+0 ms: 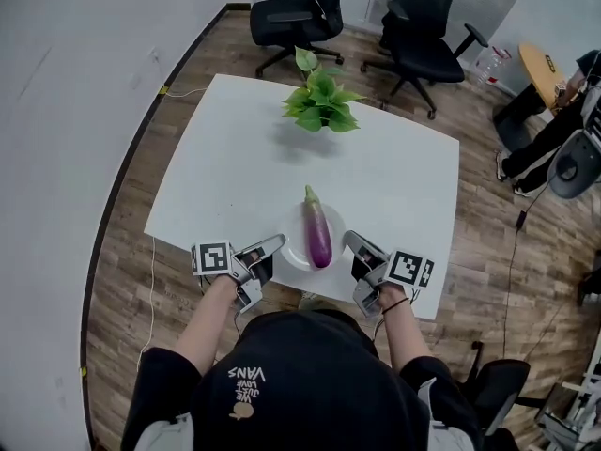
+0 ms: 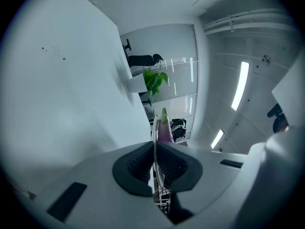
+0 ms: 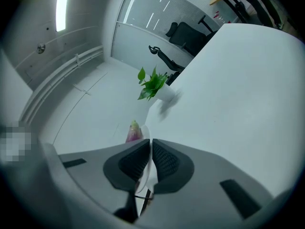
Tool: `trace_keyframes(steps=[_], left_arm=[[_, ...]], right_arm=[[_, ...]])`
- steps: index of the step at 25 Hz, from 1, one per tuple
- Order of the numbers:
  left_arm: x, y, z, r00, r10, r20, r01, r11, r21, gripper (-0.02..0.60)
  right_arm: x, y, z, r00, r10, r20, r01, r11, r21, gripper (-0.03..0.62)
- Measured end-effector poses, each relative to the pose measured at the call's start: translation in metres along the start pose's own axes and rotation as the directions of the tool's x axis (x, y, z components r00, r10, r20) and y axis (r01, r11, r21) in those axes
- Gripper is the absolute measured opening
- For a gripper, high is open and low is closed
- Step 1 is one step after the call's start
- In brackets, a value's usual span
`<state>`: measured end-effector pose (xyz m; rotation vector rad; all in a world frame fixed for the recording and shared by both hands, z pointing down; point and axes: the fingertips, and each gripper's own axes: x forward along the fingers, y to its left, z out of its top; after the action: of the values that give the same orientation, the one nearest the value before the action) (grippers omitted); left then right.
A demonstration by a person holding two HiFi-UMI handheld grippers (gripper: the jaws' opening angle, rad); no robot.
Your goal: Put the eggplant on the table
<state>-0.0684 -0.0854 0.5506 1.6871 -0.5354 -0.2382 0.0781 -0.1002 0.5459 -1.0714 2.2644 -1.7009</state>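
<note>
A purple eggplant (image 1: 317, 233) with a green stem lies on a small white plate (image 1: 292, 253) at the near edge of the white table (image 1: 235, 167). My left gripper (image 1: 273, 246) is shut on the plate's left rim, and my right gripper (image 1: 349, 241) is shut on its right rim. In the left gripper view the thin plate (image 2: 155, 135) edge runs between the dark pads (image 2: 138, 162) of the left gripper (image 2: 155, 163), with the eggplant (image 2: 164, 128) beyond. The right gripper (image 3: 149, 159) pinches the plate (image 3: 145, 136) the same way, the eggplant (image 3: 133, 131) showing just past it.
A potted green plant (image 1: 320, 101) stands at the table's far side. Two black office chairs (image 1: 293, 12) (image 1: 424, 38) sit behind the table on the wooden floor. A person (image 1: 554, 130) sits at the right edge. A cable (image 1: 515, 252) trails over the floor on the right.
</note>
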Motion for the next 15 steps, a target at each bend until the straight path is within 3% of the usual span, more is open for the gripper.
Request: trace_keyframes(steps=[6,15], left_arm=[[0.014,0.005,0.017,1.0,-0.01,0.021,0.011,0.999,-0.03,0.025],[0.022,0.019,0.046,0.999,0.014,-0.043,-0.014,1.0,-0.001,0.025]], right_arm=[[0.015,-0.009,0.017,0.999,0.001,-0.032,-0.001,1.0,-0.003,0.021],[0.035,-0.016,0.028,1.0,-0.025,-0.005,0.025,0.999,0.034,0.021]])
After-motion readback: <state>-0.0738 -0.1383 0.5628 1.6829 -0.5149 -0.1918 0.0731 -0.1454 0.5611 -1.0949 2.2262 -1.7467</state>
